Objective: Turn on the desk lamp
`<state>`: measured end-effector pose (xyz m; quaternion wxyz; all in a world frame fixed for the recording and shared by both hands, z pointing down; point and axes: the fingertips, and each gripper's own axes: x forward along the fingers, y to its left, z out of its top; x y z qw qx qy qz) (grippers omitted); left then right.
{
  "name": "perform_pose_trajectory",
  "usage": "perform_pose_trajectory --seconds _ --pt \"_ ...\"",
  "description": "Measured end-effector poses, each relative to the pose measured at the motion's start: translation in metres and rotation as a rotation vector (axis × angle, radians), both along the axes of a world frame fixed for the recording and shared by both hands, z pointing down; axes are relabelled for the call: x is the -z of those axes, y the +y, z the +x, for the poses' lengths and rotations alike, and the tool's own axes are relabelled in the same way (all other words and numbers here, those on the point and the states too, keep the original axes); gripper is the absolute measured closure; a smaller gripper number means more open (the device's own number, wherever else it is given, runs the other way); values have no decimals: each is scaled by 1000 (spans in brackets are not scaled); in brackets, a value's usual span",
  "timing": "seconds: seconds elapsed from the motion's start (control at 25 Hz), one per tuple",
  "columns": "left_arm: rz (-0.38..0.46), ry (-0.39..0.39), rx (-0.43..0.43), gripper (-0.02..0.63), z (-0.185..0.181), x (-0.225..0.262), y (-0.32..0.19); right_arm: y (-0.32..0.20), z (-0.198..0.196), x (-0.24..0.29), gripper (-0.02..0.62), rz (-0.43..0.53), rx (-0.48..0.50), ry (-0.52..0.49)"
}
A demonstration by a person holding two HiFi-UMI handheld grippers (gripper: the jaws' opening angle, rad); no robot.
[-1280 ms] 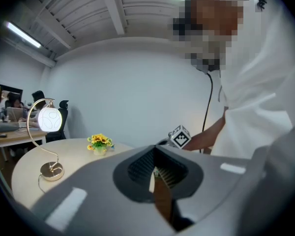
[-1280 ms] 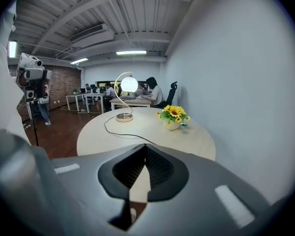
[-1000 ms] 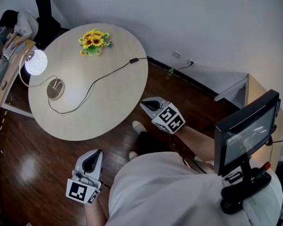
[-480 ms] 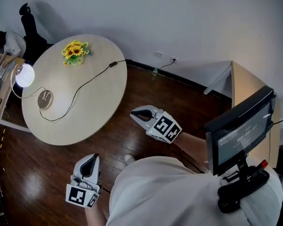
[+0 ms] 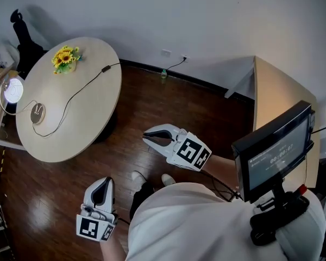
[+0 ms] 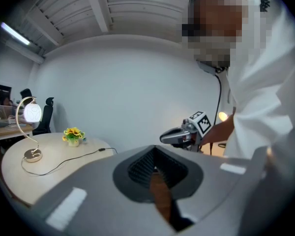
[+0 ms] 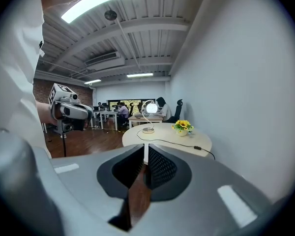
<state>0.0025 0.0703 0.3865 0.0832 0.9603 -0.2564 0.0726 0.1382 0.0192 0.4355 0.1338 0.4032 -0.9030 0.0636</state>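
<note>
White fabric, the person's shirt (image 5: 206, 222), filled the bottom of the head view, and a dark screen (image 5: 274, 151) on a mount was seen at its right edge. The left gripper (image 5: 105, 181) was held low at the person's left side over the wooden floor (image 5: 141, 107). In the left gripper view its jaws (image 6: 155, 154) were pressed together with nothing between them. The right gripper (image 5: 148, 138) was held further forward, pointed to the left in the head view. In the right gripper view its jaws (image 7: 145, 149) were likewise drawn together on nothing, with only a thin slit left at the tips. Each gripper was caught in the other's camera: the right gripper (image 6: 179, 135) in the left gripper view, and the left gripper (image 7: 71, 111) in the right gripper view.

Well apart from both grippers, a round pale table (image 5: 70, 129) was seen at the upper left of the head view. The desk lamp (image 5: 13, 91) was stood at the table's far left edge, its globe lit white above a round base. A black cord (image 5: 70, 99) was trailed from the base across the tabletop toward the wall. A small pot of sunflowers (image 5: 64, 58) was placed near the table's back edge. Behind the table a black office chair (image 5: 19, 23) was seen against the white wall, and a socket (image 5: 165, 53) was set low on that wall.
</note>
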Motion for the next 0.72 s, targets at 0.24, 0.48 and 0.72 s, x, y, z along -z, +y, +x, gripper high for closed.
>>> perform_pose_trajectory --seconds 0.24,0.48,0.72 --pt "-3 7 -102 589 33 3 43 47 21 14 578 18 -56 -14" --pt "61 5 -205 589 30 24 82 105 23 45 578 76 -150 -28" --pt "57 6 -234 589 -23 22 127 155 -27 68 578 108 -178 -55"
